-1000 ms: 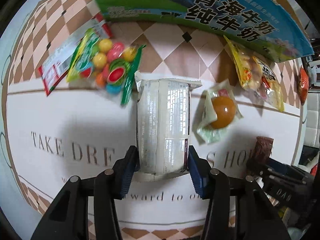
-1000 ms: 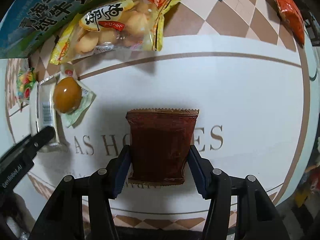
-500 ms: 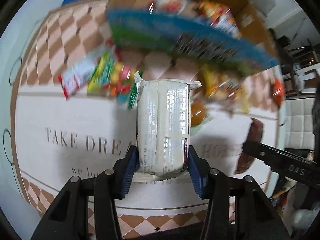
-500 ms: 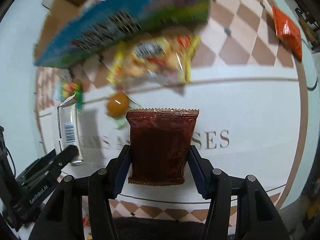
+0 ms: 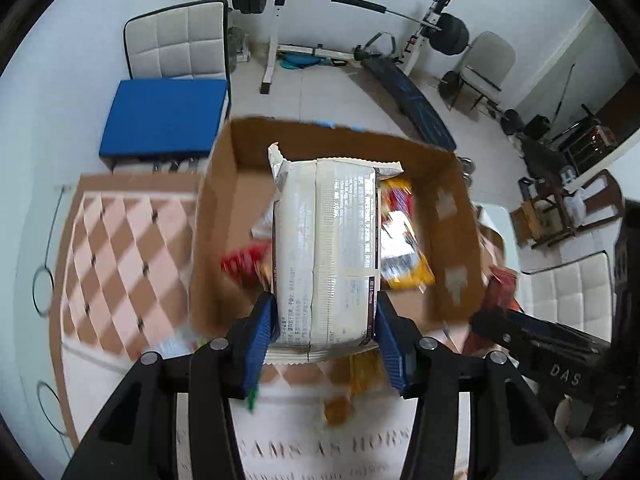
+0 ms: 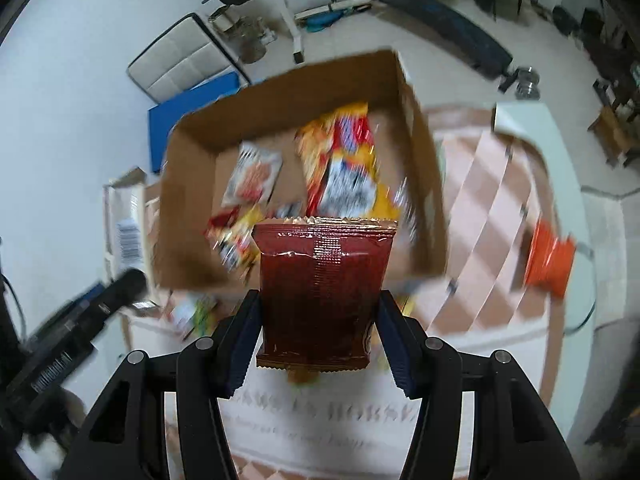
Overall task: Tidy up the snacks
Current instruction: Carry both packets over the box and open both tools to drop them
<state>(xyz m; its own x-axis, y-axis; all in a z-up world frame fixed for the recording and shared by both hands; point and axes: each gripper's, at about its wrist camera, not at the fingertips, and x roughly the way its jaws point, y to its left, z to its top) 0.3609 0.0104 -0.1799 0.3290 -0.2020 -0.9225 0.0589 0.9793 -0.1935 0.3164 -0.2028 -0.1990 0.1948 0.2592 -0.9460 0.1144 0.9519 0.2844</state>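
Note:
My left gripper (image 5: pixel 325 334) is shut on a white snack packet (image 5: pixel 325 248) with small print, held above the open cardboard box (image 5: pixel 224 184). My right gripper (image 6: pixel 320 338) is shut on a dark red foil packet (image 6: pixel 322 280), also lifted over the same cardboard box (image 6: pixel 288 100). Inside the box lie several snack bags, among them a yellow and red bag (image 6: pixel 344 168) and a small white packet (image 6: pixel 254 174). The right gripper with its red packet (image 5: pixel 500 288) shows at the right edge of the left wrist view. The left gripper's white packet (image 6: pixel 126 224) appears at the left of the right wrist view.
The box stands on a table with a checkered brown and white cloth (image 5: pixel 120 248). An orange snack bag (image 6: pixel 550 258) lies on the cloth to the right. Blurred snacks (image 6: pixel 196 312) lie in front of the box. Beyond are chairs (image 5: pixel 176 46), a blue cushion (image 5: pixel 164 116) and a barbell rack (image 5: pixel 276 20).
Both grippers have risen from the tablecloth with their packets and tilted forward. The box, seen from its side before, now shows its open top and the room behind it.

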